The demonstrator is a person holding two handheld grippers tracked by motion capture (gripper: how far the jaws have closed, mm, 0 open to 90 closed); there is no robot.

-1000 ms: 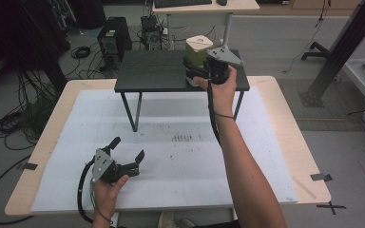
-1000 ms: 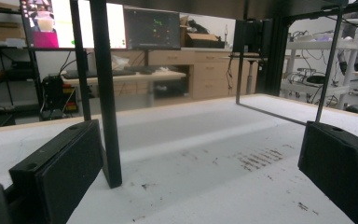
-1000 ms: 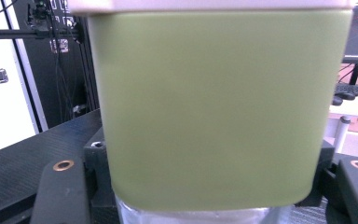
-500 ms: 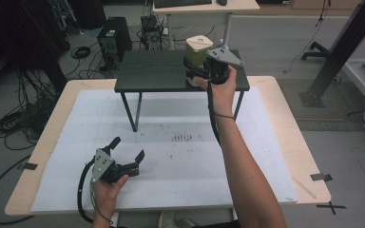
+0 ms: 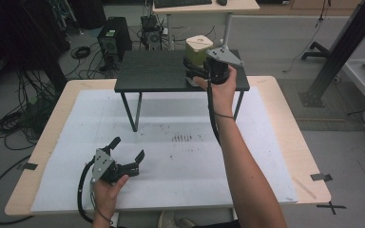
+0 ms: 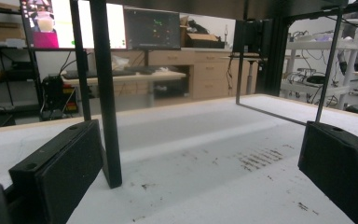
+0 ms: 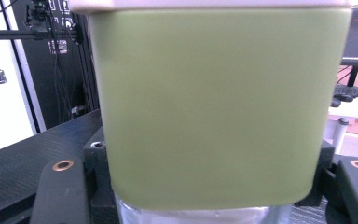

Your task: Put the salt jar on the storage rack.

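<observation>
your table is a light wood top with a white sheet over most of it. the sheet runs under both sets of fingers: the left ones sit right on it near your edge, the right ones are well beyond it, up on the shelf.

black shelf on thin legs stands at the far side of the sheet. from your left gripper it's ahead and well apart; in the left gripper view one shelf leg comes down just inside the left-hand jaw, close to it but not touching as far as i can tell. the other legs are farther out ahead of the fingers.

your right gripper is up on the shelf's right end, hand wrapped around its body, grey plate on top. its jaws are clamped on the green container, one pad each side, low on its body. in the right gripper view the container sits dead centre between the fingers, upright, with a pale lid above them and a clear band at its base. can't tell whether the base rests on the shelf or is just off it.

left gripper jaws stand wide apart, nothing between them but bare sheet. fingers point toward the shelf, low over the sheet.

dark speck marks on the sheet lie ahead and to the right of the left fingertips, near but not under them, well below the right fingers.
</observation>
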